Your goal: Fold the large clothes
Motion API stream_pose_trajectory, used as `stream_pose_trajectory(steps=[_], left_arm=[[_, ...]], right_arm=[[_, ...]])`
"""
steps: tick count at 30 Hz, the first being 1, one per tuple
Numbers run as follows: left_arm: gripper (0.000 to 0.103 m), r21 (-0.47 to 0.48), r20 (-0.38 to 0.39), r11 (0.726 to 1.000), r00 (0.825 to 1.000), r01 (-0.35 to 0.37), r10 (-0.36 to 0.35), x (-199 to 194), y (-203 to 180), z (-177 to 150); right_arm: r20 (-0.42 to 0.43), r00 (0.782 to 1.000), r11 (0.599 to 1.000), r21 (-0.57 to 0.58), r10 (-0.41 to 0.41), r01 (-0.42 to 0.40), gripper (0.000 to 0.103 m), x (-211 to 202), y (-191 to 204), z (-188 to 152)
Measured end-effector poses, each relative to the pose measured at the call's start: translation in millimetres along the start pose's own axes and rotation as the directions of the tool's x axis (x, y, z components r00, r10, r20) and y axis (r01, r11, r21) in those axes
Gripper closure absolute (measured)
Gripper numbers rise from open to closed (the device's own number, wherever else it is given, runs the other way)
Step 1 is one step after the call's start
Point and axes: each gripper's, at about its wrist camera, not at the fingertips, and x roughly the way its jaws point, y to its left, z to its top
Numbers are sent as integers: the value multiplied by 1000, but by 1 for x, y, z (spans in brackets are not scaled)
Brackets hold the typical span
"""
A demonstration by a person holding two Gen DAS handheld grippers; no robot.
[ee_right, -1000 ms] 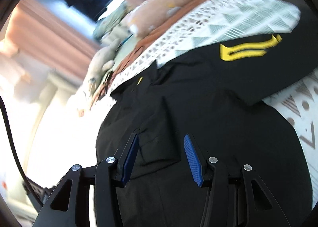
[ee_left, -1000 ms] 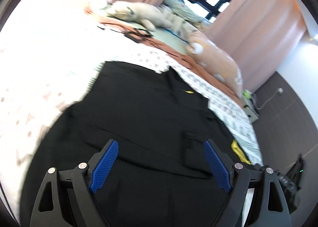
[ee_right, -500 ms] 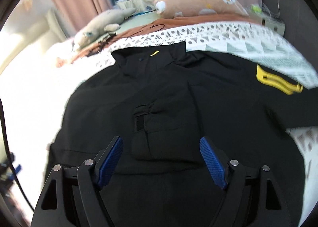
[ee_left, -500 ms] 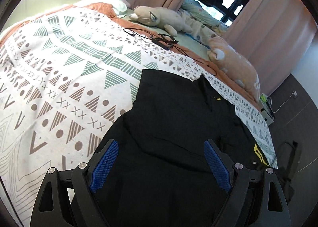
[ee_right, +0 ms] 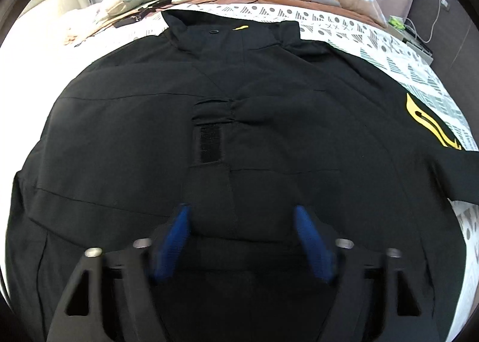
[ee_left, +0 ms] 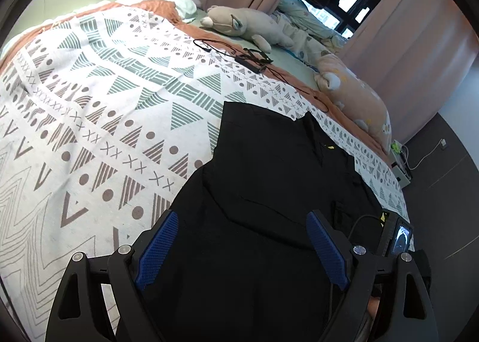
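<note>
A large black jacket (ee_right: 269, 138) lies spread flat on the patterned bedspread (ee_left: 89, 132), collar toward the far side, with a yellow logo (ee_right: 428, 120) on its right sleeve and a chest pocket (ee_right: 209, 144). It also shows in the left wrist view (ee_left: 269, 192). My left gripper (ee_left: 242, 246) is open and empty above the jacket's lower left part. My right gripper (ee_right: 242, 240) is open and empty above the jacket's lower middle, its blue pads (ee_right: 311, 240) blurred. The other gripper's body (ee_left: 398, 237) shows at the right of the left wrist view.
A grey plush toy (ee_left: 239, 24) and a peach plush pillow (ee_left: 359, 99) lie at the far side of the bed, with black cables and a charger (ee_left: 251, 60) between them. Pink curtains (ee_left: 404, 42) and a window stand behind. Dark floor (ee_left: 443, 192) lies right of the bed.
Both grippers have swung and steadied over the jacket. The right gripper opened wider from its narrower gap a second ago and now faces the collar squarely. The left view now takes in more bedspread.
</note>
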Motion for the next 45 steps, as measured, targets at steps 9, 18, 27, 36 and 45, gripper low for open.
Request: stream_pose_trajectory(steps=[9,18,27,36,45], left_arm=[[15,-63,9,998,1000,29,-29,1,3,3],[15,-41,7,999,1000,3,-2,11,-6,1],[15,7,8,1000,1000,-18,18,18,-21,-6],[15,19,16,999,999,-50,50,24,-19,-12],[15,18,-1,997,997,-72,72,45,-11,-13]], right_arm=[[104,991,993,61,90,-96,68,-33,-29,-3],[263,947,948,208,182,-240,68,-79,-101,5],[211,974,892,418,87,-171,51,-68,-184,-11],[144,950,782,541,276,-309,50,-25,-205,-31],[126,942,759,564,311,-326,86,18,-198,-16]])
